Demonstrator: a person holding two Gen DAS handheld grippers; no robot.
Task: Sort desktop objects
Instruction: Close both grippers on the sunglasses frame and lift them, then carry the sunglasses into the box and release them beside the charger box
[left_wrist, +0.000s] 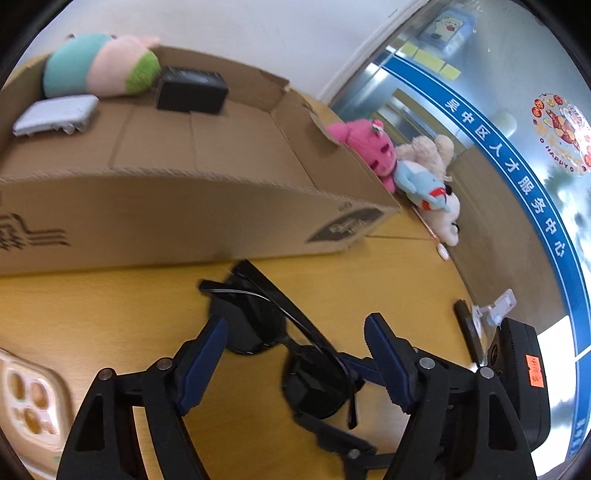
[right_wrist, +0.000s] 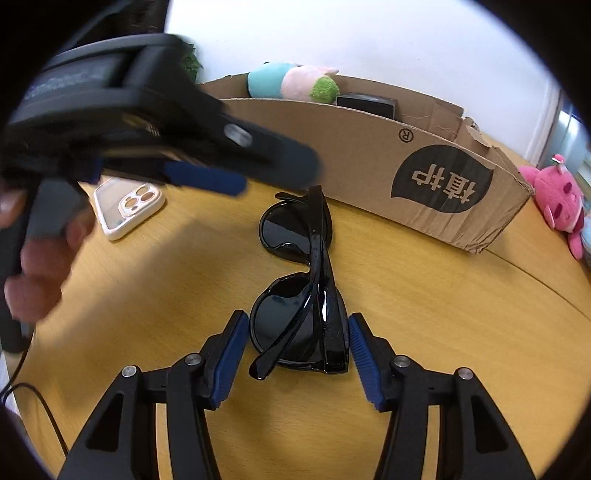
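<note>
The folded black sunglasses (right_wrist: 303, 284) lie on the wooden counter (right_wrist: 443, 332), just in front of the cardboard box (right_wrist: 369, 162), not yet lifted. The right tool (right_wrist: 295, 354) is released, its blue pads either side of the near lens end without clearly touching it. The left tool (left_wrist: 295, 354) is also spread wide, over the same sunglasses from the other side; seen from the right wrist it is blurred, so its exact height is unclear.

Inside the box already sit a pastel plush toy (left_wrist: 99, 66), a black case (left_wrist: 192, 90) and a grey flat device (left_wrist: 55, 114), so sorting looks partly done. Still outside the box: the sunglasses, a phone case (right_wrist: 127, 206) to their left, and a pink plush (left_wrist: 364, 147) with a beige plush (left_wrist: 432, 181) beyond the box's right end. Several items seem left to sort.
</note>
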